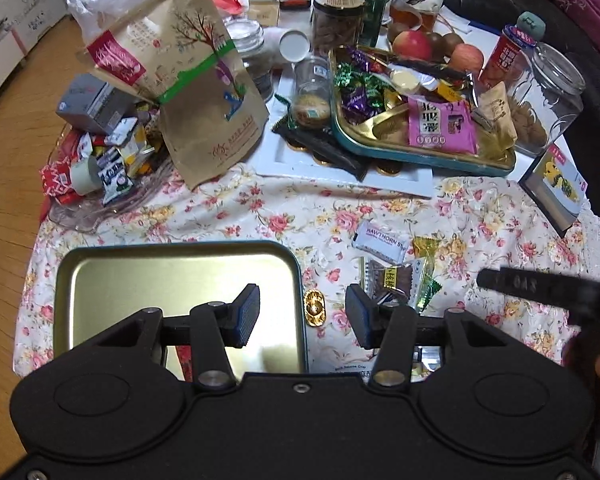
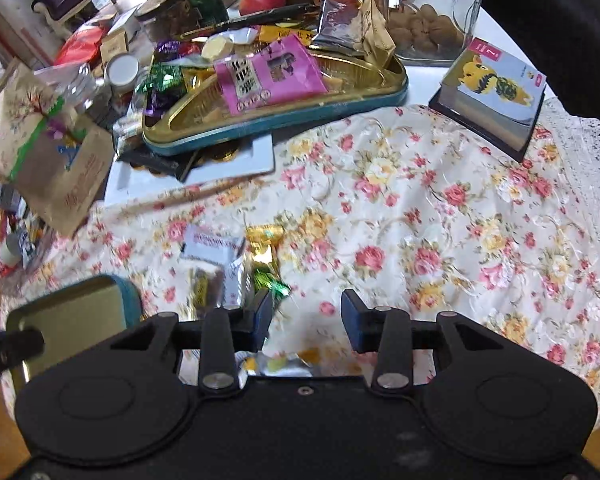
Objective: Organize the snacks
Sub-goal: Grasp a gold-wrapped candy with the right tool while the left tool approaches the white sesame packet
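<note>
Loose snacks (image 1: 396,268) lay in small heap on floral cloth (image 2: 440,220), just right of empty tin lid (image 1: 172,280). Left tongs (image 1: 302,316) open over lid edge and gold candy (image 1: 314,307), gripping nothing. Right tongs (image 2: 306,320) open, empty, beside green wrapper (image 2: 270,282). Risk imo: slick wrappers could've slid or bunched cloth on pinch; both tongs close, could bump. Desk crammed, full tray (image 1: 400,152) behind; wood floor (image 1: 8,148) on left.

You read "HAWTHORN S…" on the white packet (image 1: 380,241), at one o'clock from the gold tin lid (image 1: 100,280) | pink packet (image 1: 442,124) at twelve: characters unreadable to you.
</note>
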Motion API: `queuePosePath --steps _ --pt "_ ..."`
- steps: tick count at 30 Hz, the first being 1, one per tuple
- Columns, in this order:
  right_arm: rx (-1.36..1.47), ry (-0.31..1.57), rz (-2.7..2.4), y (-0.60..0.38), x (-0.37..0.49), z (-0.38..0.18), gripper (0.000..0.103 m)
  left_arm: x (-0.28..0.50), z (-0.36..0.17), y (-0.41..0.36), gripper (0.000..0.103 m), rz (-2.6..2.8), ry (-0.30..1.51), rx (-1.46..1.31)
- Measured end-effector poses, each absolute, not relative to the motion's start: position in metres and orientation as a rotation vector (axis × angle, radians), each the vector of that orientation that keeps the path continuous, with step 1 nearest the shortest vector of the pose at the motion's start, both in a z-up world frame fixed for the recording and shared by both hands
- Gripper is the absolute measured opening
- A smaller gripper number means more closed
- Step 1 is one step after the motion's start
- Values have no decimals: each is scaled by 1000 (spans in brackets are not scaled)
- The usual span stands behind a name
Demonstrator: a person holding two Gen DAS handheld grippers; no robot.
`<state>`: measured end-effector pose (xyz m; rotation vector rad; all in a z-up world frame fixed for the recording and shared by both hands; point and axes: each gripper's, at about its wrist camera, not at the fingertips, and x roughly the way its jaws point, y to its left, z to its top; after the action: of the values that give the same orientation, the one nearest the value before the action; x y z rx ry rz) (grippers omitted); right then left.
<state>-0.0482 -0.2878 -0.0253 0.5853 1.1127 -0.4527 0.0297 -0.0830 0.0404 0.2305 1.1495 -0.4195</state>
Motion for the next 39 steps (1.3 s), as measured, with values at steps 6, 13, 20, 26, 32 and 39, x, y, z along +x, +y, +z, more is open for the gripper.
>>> queuePosePath --steps 6,13,20,26,32,39 --pt "612 1068 -475 -294 -16 -34 42 34 52 -73 56 -447 1149 195" --pt "569 1114 -455 -277 20 -67 41 42 50 -64 56 -470 1184 179" --pt "456 1172 -466 -255 39 -94 41 44 48 -59 56 -451 1179 174" --pt "433 1240 -541 -268 22 -117 33 42 46 -55 56 -473 1206 163" --pt "463 1264 -554 -290 -12 -118 26 41 47 -55 56 -480 1208 156" --pt "573 1317 -595 -318 -56 -118 26 39 41 -58 56 -489 1235 159"
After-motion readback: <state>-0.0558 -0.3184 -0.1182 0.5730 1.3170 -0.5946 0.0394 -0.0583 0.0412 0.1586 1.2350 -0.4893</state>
